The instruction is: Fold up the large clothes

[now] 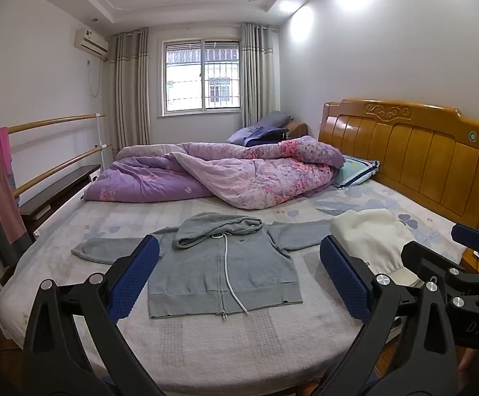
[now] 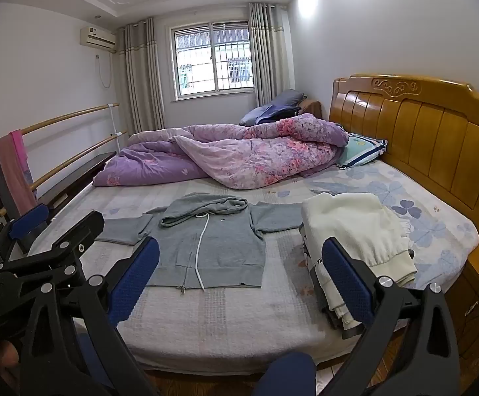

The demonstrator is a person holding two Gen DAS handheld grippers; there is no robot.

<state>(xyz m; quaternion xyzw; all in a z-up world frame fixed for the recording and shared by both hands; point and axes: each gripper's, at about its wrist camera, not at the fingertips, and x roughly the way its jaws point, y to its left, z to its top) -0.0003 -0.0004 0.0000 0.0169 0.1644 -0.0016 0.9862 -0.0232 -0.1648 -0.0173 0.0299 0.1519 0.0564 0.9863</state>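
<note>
A grey zip hoodie (image 1: 219, 264) lies flat on the bed, front up, sleeves spread to both sides, hood crumpled at the top and a white drawstring down the front. It also shows in the right wrist view (image 2: 213, 247). My left gripper (image 1: 239, 277) is open and empty, held above the near edge of the bed in front of the hoodie. My right gripper (image 2: 239, 277) is open and empty, a little to the right, between the hoodie and a stack of folded clothes. The right gripper also shows at the right edge of the left wrist view.
A stack of folded clothes with a cream garment (image 2: 355, 231) on top sits at the bed's right, also in the left wrist view (image 1: 371, 237). A purple floral quilt (image 1: 226, 171) is bunched at the far side. A wooden headboard (image 1: 404, 151) stands right; a rail (image 1: 51, 122) left.
</note>
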